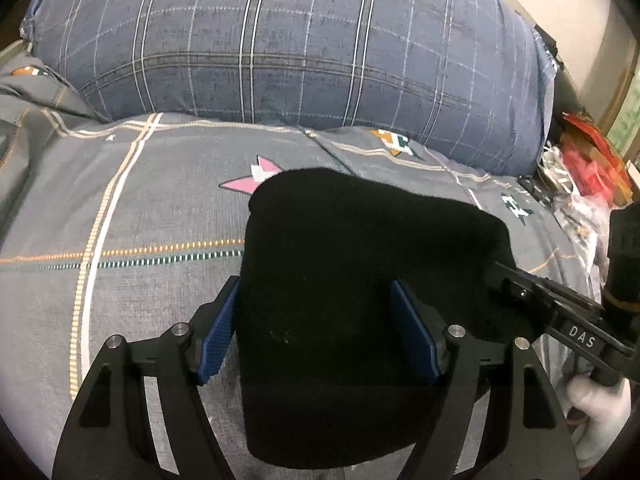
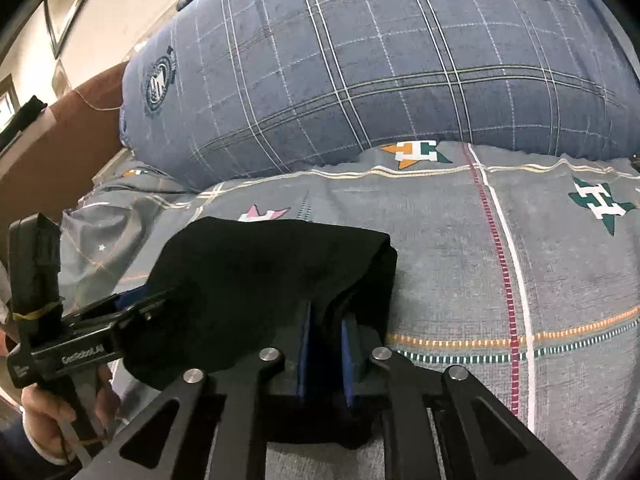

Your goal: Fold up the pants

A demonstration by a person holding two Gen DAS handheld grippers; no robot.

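lying on the bed (image 1: pixel 120 208) is a bundle of black pants (image 1: pixel 360 264), folded into a thick, compact block on the grey patterned bedsheet, and both tongs are working at it from the near side. the left tongs (image 1: pixel 316 332) stand spread wide, their blue pads (image 1: pixel 218 340) set on either side of the bundle's near half; the cloth fills the gap between them, but whether the pads press on it cannot be told from the left wrist view. the left-hand pad sits right at the pants' left edge, the other pad lies over the dark cloth further right.

the right tongs (image 2: pixel 326 344) are drawn close together, pinching a layered edge of the pants at the bundle's right end, where stacked folds show just ahead of the fingertips. seen from the left wrist camera, the right tongs (image 1: pixel 504 276) come in from the right and meet the cloth at its right corner, with a white-gloved hand (image 1: pixel 596 408) on the handle below. from the right wrist camera, the left tongs (image 2: pixel 160 300) reach in from the left, a hand (image 2: pixel 52 412) gripping their handle.

beyond the pants, past both sets of fingertips, a big blue plaid pillow (image 1: pixel 304 40) rests along the far side of the bed. off to the right of the left tongs, red and clear plastic packaging (image 1: pixel 580 168) is heaped beside the mattress.
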